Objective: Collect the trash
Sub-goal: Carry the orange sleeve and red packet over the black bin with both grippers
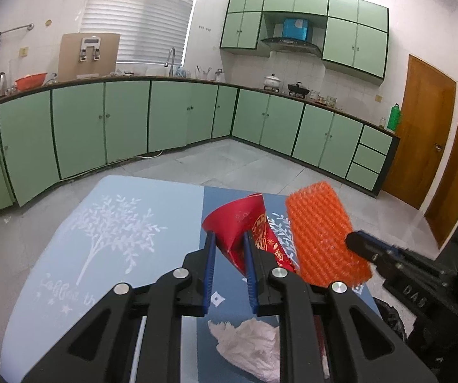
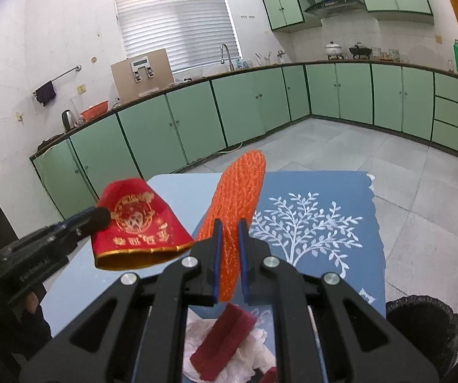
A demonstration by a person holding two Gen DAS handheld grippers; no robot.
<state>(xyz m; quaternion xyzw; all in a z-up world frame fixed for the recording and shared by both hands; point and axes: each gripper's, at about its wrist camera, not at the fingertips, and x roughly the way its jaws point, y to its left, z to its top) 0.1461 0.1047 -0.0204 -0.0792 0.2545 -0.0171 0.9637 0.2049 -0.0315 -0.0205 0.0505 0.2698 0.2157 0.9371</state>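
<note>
The left tool [image 1: 229, 239] pinches a red paper cup [image 1: 241, 220]; the right tool [image 2: 229, 226] pinches an orange mesh sleeve [image 2: 238, 198]. Either light piece could slip free before reaching the bin [image 2: 420, 312] at four o'clock.

- Both fisheye views are evenly and fairly brightly lit, with soft daylight glowing through the window blinds [image 1: 139, 16].
- Shadows are faint.
- Cabinets [image 1: 126, 118] and counter bow strongly toward dark, vignetted corners.
- Focus is reasonably sharp; distant detail slightly soft.

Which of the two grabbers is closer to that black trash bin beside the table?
The right one. The right gripper, holding the orange mesh, is on the side where the black bin stands. The left gripper, holding the red paper cup, is farther across the table.
</note>
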